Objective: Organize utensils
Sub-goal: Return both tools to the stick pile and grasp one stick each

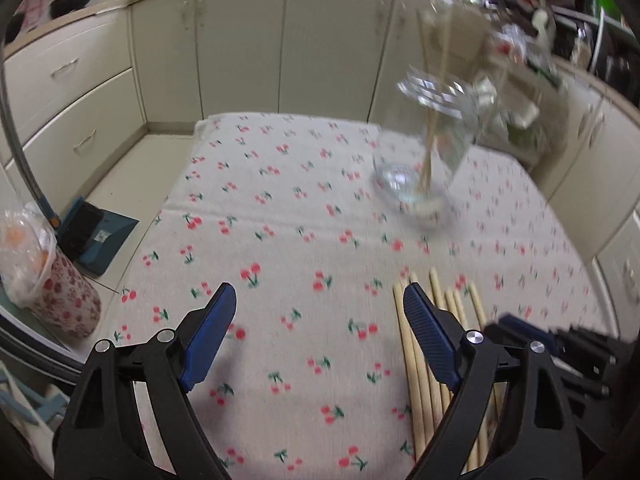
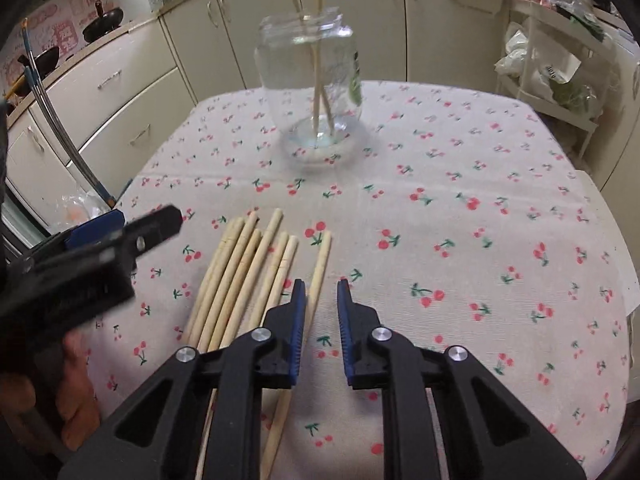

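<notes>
Pale wooden chopsticks [image 2: 256,276] are lying bunched just left of the right tongs [image 2: 322,292], narrowly parted, gripping nothing; left tongs [image 1: 320,300] are gaping wide, empty.

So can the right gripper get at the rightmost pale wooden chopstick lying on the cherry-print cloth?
Probably yes. The right gripper is open and empty just right of that chopstick, with nothing lying over it; the other chopsticks lie further left.

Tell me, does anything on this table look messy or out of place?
Only mildly: a loose, fanned-out pile of chopsticks lies flat on the cherry-print tablecloth, while a couple already stand in the glass jar. Nothing looks spilled or broken, and the jar stands upright.
</notes>
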Available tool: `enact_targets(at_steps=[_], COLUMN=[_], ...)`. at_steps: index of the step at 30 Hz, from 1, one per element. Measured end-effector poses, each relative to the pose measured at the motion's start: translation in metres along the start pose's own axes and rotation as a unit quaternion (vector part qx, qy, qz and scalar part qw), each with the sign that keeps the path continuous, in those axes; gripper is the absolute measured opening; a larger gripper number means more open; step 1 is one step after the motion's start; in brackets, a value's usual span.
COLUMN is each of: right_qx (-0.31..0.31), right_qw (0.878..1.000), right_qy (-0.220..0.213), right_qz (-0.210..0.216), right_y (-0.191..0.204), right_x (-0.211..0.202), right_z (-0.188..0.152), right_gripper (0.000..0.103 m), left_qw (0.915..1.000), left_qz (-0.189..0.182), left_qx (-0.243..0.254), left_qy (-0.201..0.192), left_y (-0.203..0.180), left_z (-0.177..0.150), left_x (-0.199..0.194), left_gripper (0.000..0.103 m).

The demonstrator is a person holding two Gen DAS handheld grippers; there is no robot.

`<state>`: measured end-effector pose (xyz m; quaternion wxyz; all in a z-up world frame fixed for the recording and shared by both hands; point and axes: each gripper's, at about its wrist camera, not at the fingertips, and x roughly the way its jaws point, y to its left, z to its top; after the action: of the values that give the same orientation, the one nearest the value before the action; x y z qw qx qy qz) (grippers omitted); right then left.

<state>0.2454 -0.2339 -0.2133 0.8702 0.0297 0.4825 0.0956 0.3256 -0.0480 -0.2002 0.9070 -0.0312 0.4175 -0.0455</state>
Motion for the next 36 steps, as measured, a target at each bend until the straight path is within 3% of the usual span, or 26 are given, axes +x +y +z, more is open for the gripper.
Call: enact_targets(at_steps=[8, 18, 21, 29, 32, 36], right_qx=[-0.016, 0.004, -0.002, -0.006, 0.001, -0.018], right_qw=[1.000, 1.000, 1.000, 1.000, 1.000, 0.999], right_qy=[-0.002, -0.001, 0.000, 0.016, 0.029, 0.038], right_qz=[-0.023, 0.002, -0.001, 0.005, 0.012, -0.010], right_y=[-0.009, -0.019, -0.017, -0.020, -0.024, -0.015], right_x=[-0.004, -0.006, -0.005, -0.004, -0.002, 0.002], right_z=[-0.004, -0.005, -0.004, -0.001, 0.002, 0.008], right_gripper=[0.012, 0.012, 0.012, 0.010, 0.010, 0.010], left_qw=[0.9983, 0.9947, 0.9942, 0.9930, 0.9923, 0.9889], left_qz=[0.018, 0.044, 0.044, 0.005, -0.004, 0.004], left_qx=[0.041, 0.071, 0.079, 0.085, 0.081, 0.098], left_qy=[0.038, 0.060, 0.058, 0.081, 0.094, 0.112], left_y=[-0.015, -0.028, -0.033, -0.049, -0.046, -0.050], left_z=[-0.008, -0.008, -0.007, 0.000, 0.002, 0.006], left_x=[0.012, 0.021, 0.021, 0.022, 0.023, 0.026], left_gripper=[0.082, 0.079, 0.072, 0.027, 0.027, 0.028])
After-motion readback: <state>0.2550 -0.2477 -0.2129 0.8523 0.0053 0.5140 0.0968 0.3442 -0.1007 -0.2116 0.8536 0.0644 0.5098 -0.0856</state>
